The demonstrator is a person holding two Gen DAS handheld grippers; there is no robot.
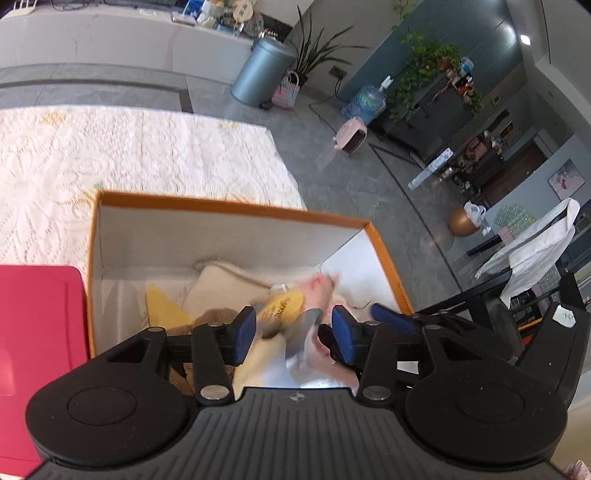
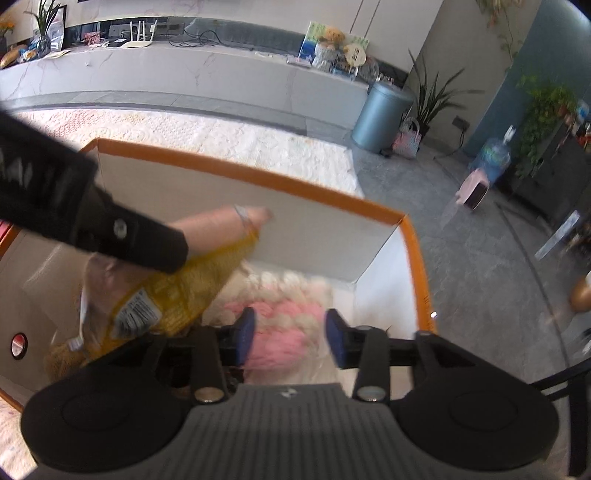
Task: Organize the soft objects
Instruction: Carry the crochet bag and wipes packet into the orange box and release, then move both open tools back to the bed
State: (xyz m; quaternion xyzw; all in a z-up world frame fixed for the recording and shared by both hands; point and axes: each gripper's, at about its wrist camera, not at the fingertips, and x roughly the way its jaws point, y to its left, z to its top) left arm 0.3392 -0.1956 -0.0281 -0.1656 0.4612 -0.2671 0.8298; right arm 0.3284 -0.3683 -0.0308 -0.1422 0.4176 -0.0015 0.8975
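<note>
Grey tiled floor (image 1: 332, 184), long pale marble counter (image 2: 184, 74), blue-grey bin (image 1: 262, 70) – potted plants (image 1: 428, 70), teal wall (image 1: 454, 33)

Both views are taken from wrist-mounted fisheye cams, each looking fwd and steeply down along its own tool's blue-padded fingers. The left tool (image 1: 293, 332) is seen close over the orange-rimmed white cardboard box (image 1: 229, 208); the right tool (image 2: 290, 334) is seen equally near, above the same box (image 2: 258, 175). Shared by both: box interior, white lace-covered counter (image 1: 147, 147) beyond, blue-grey metal bin (image 1: 260, 70) and grey tiled floor (image 1: 351, 192).
</note>
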